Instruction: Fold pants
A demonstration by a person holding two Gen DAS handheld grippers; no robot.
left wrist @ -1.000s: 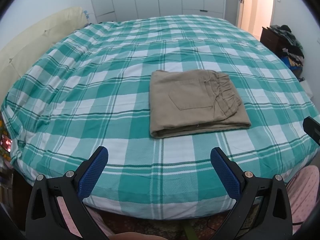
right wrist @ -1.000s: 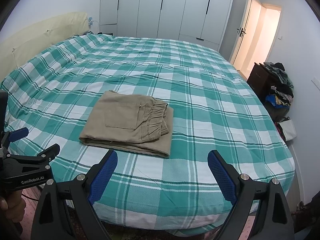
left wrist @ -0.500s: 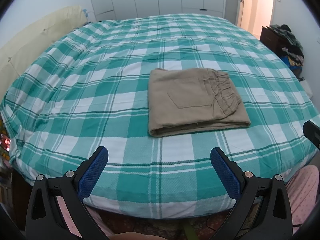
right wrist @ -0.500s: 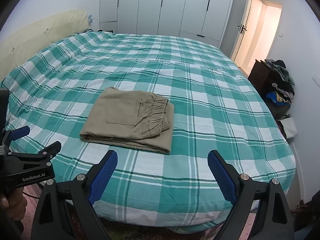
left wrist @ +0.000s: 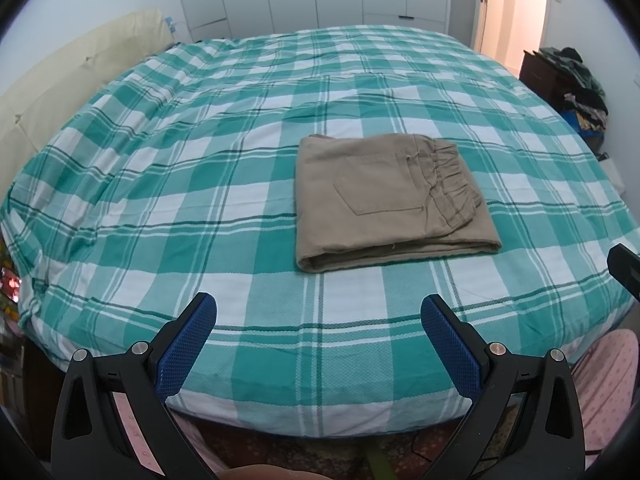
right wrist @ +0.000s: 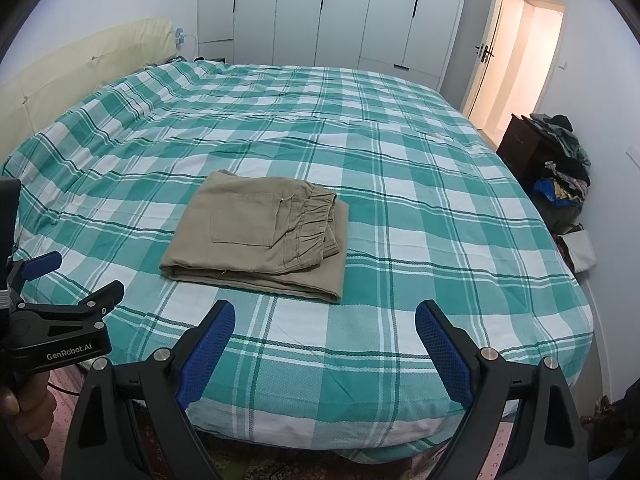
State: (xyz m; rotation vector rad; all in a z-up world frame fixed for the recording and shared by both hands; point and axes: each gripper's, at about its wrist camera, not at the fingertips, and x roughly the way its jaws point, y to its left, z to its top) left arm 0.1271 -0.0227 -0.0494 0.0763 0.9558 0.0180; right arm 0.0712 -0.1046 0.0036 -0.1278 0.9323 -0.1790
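Tan pants (left wrist: 384,200) (right wrist: 260,232) lie folded into a neat rectangle on the green and white checked bedspread (left wrist: 160,184) (right wrist: 420,208), with the elastic waistband and a back pocket facing up. My left gripper (left wrist: 318,324) hovers over the near edge of the bed, short of the pants, open with nothing between its blue pads. My right gripper (right wrist: 324,326) is open too, empty, just in front of the folded stack. The left gripper also shows in the right wrist view at the left edge (right wrist: 64,280), held by a hand.
A cream headboard (right wrist: 80,60) runs along the left. White wardrobe doors (right wrist: 340,12) stand behind the bed. At the right are an open doorway (right wrist: 520,56) and a dark cabinet piled with clothes (right wrist: 556,160). Pink dotted fabric (left wrist: 600,376) shows at the near edge.
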